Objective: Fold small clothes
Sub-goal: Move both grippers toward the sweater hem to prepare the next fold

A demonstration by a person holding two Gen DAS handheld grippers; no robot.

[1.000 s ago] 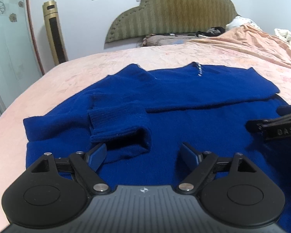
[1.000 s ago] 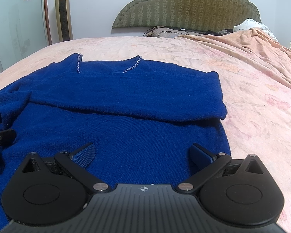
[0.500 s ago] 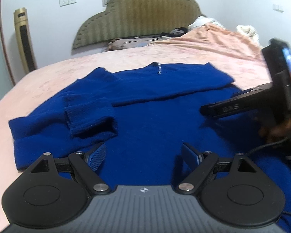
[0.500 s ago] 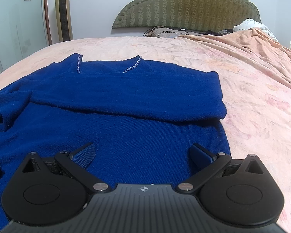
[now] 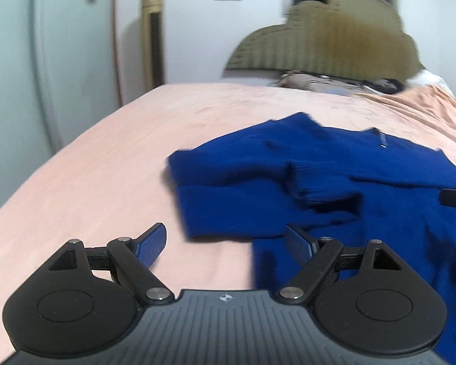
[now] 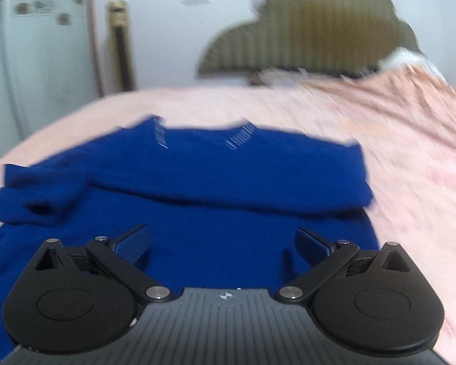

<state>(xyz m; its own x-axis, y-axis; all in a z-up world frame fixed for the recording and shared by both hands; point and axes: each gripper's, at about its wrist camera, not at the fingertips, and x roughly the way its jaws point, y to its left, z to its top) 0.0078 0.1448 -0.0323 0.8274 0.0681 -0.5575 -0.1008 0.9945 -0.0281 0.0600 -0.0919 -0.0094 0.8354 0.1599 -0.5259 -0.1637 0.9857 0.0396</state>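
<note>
**Desk:** Lying across the pink bedspread (image 5: 112,164), what fills the centre and right of the left wrist frame?

**Photographer:** A blue sweater (image 5: 380,200), spread flat on the bed, with one ribbed cuff (image 5: 316,185) folded in over the body right of centre. In the right wrist frame the same blue sweater (image 6: 228,182) takes up the middle band, its neckline trim toward the upper centre and both sleeves folded across the chest.

**Desk:** And the left gripper (image 5: 225,240)?

**Photographer:** Its jaws stand spread wide at the bottom of the frame and grasp nothing. One blue pad hangs over bare bedspread at lower left; the other sits over the sweater's near edge at lower right. Whether the pad touches the knit cannot be told from the blur.

**Desk:** The right gripper (image 6: 223,241)?

**Photographer:** Also parted wide, holding nothing, both pads over the sweater's lower body at the bottom of its frame. A black piece of it juts in at the right edge of the left wrist frame, over the sweater.

**Desk:** Background?

**Photographer:** An olive padded headboard (image 6: 307,36) at upper centre-right against a white wall, and a tall gold-trimmed tower unit (image 5: 152,36) standing at upper left beside the bed. Both frames are motion-blurred.
</note>
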